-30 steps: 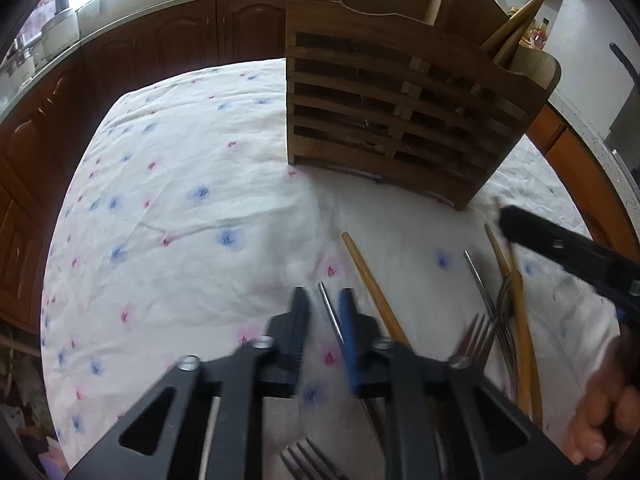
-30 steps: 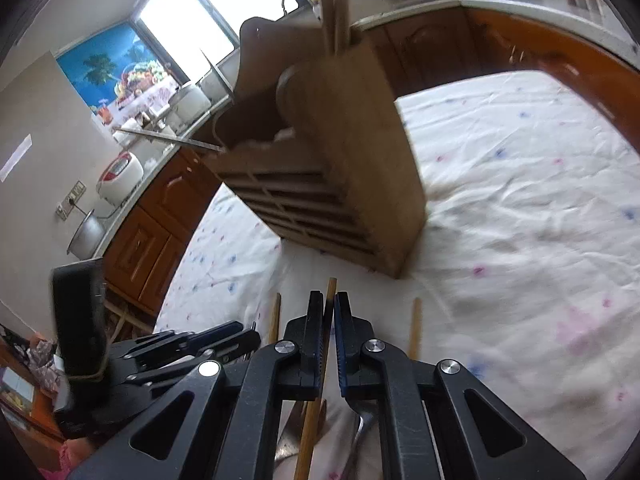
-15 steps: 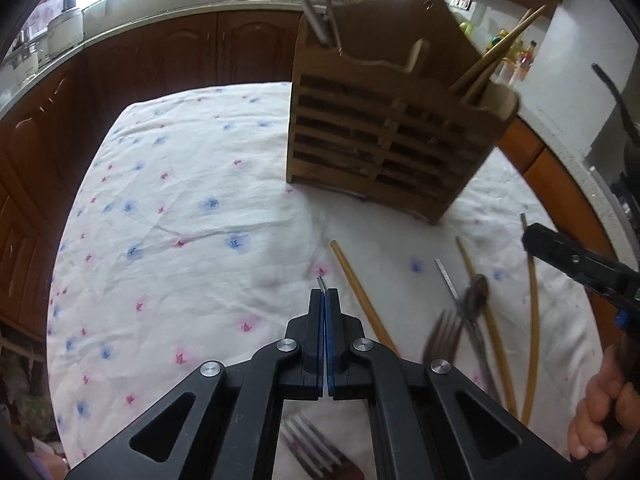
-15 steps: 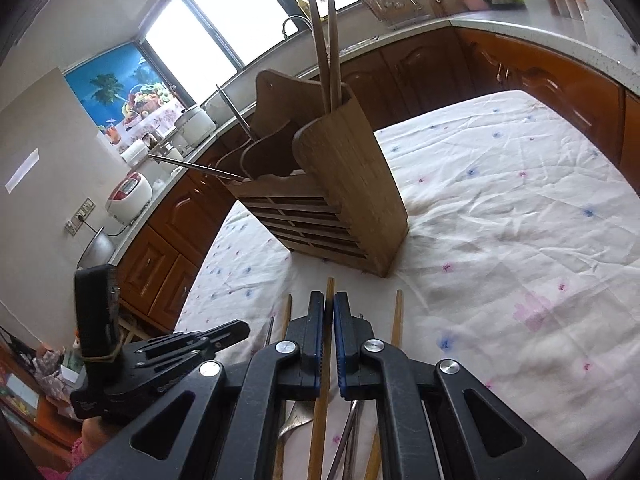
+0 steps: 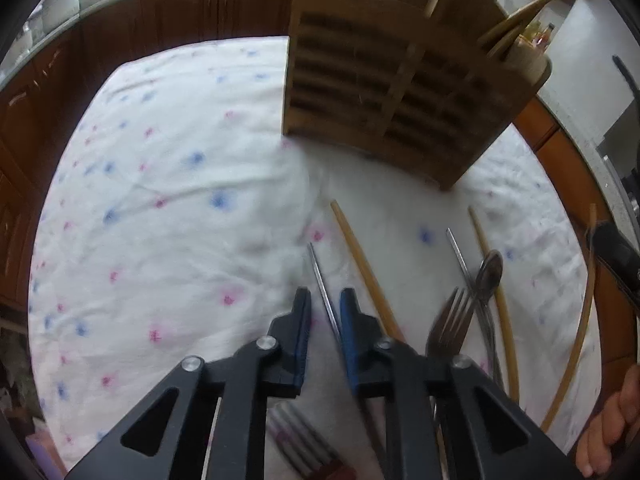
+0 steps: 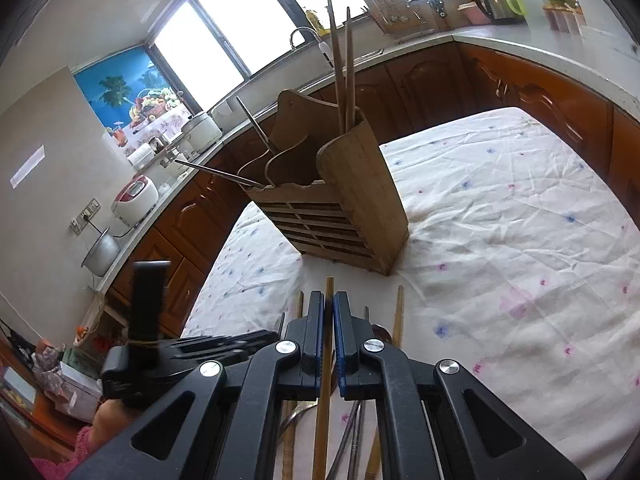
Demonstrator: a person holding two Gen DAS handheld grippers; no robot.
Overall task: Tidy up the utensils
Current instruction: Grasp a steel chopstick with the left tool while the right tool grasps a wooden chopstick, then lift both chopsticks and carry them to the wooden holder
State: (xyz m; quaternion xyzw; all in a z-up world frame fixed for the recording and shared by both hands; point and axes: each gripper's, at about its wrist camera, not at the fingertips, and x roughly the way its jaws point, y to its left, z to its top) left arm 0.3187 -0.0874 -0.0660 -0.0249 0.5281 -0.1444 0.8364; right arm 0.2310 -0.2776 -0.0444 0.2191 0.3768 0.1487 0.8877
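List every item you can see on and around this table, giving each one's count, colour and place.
tablecloth: one, white with blue and pink flowers, covering the table
utensil holder: one, brown wood, standing on the cloth
standing chopsticks: two, wood, upright in the holder's end compartment
metal handles: two, silver, leaning out of the holder's other end
loose chopsticks: two, wood, lying on the cloth
metal chopsticks: two, silver, on the cloth
spoon: one, silver, among the chopsticks
forks: two, silver, near edge of the cloth
held chopstick: one, wood, in the right gripper
left gripper: black, blue pads, jaws opening either side of one metal chopstick
right gripper: black, blue pads, shut
hand: one, lower right edge
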